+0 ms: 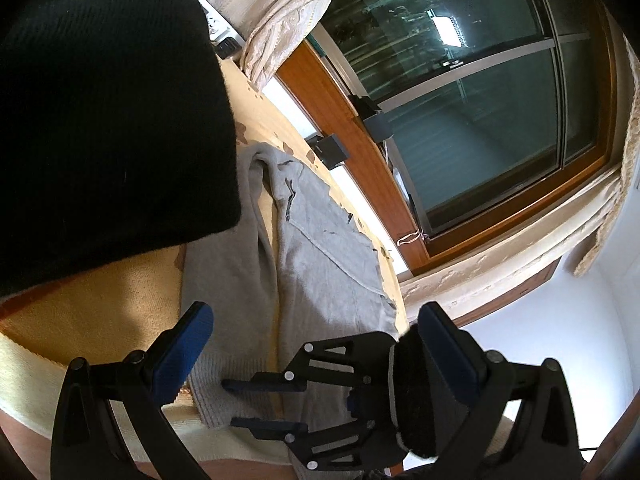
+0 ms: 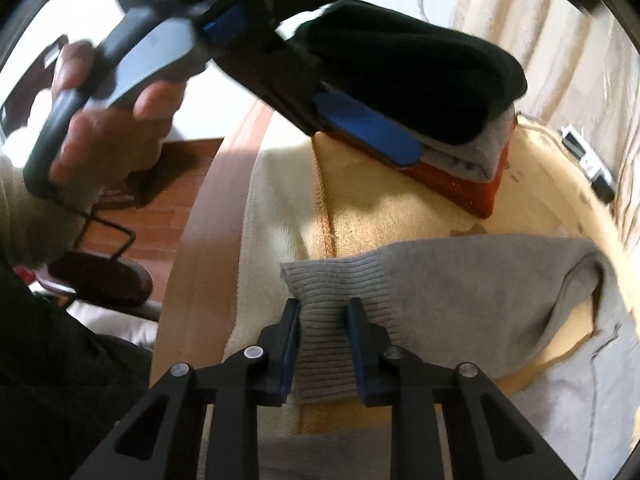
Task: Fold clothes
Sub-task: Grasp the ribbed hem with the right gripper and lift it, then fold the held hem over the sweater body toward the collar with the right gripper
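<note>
Grey ribbed hem of a sweater (image 2: 332, 312) sits between the right gripper (image 2: 323, 320) fingers, parted, not visibly pinching. Seen only from the right wrist: folded stack (image 2: 460, 128) of black, grey and rust-red knits, far on the yellow blanket (image 2: 380, 212), with the left gripper (image 2: 360, 120) beside it. Seen only from the left wrist: wood-framed window (image 1: 460, 120), cream curtains (image 1: 280, 8), whole grey sweater (image 1: 320, 248) lying rumpled, left gripper (image 1: 316, 320) spread wide above.

Grey ribbed sweater (image 2: 420, 280), black folded garment (image 2: 420, 64), yellow blanket (image 2: 380, 208).
</note>
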Demonstrator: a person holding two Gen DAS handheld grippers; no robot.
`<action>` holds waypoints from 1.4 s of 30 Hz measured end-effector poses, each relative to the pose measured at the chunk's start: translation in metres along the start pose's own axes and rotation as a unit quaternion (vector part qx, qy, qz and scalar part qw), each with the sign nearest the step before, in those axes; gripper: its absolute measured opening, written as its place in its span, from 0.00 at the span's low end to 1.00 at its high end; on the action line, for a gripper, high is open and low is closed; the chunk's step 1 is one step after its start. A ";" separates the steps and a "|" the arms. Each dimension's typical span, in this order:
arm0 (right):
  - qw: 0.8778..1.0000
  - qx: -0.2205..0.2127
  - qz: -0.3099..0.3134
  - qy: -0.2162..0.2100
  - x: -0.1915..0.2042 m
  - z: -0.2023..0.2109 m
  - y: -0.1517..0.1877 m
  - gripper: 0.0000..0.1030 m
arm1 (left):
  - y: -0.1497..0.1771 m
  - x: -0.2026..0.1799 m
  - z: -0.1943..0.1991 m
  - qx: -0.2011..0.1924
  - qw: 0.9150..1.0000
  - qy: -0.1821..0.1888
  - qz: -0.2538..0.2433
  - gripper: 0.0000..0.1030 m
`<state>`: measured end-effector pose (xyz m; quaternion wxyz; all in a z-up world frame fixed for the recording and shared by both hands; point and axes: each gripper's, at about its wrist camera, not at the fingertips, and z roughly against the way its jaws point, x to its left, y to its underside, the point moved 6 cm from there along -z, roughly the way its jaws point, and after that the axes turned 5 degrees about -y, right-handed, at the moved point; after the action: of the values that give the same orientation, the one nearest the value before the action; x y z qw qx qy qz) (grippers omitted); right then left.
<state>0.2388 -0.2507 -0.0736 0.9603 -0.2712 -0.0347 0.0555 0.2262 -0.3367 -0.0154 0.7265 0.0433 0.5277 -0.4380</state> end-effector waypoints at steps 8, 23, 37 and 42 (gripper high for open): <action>0.987 -0.017 -0.122 -0.103 -0.028 -0.001 0.002 0.24 | 0.001 0.002 0.002 -0.003 1.000 -0.002 0.005 1.00; 0.984 -0.044 -0.159 -0.071 -0.018 0.001 -0.016 0.08 | -0.003 0.005 0.007 -0.018 1.000 -0.001 0.013 1.00; 0.950 -0.215 -0.212 0.074 -0.151 0.152 -0.100 0.08 | -0.008 -0.009 -0.025 -0.004 1.000 -0.007 -0.009 1.00; 0.927 -0.269 -0.243 0.091 -0.188 0.212 -0.115 0.08 | -0.022 -0.005 -0.058 0.010 1.000 -0.021 -0.007 1.00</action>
<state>0.0417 -0.2623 0.1607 0.8343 -0.5068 -0.0254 -0.2157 0.1686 -0.3166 -0.0281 0.7342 0.0379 0.5079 -0.4489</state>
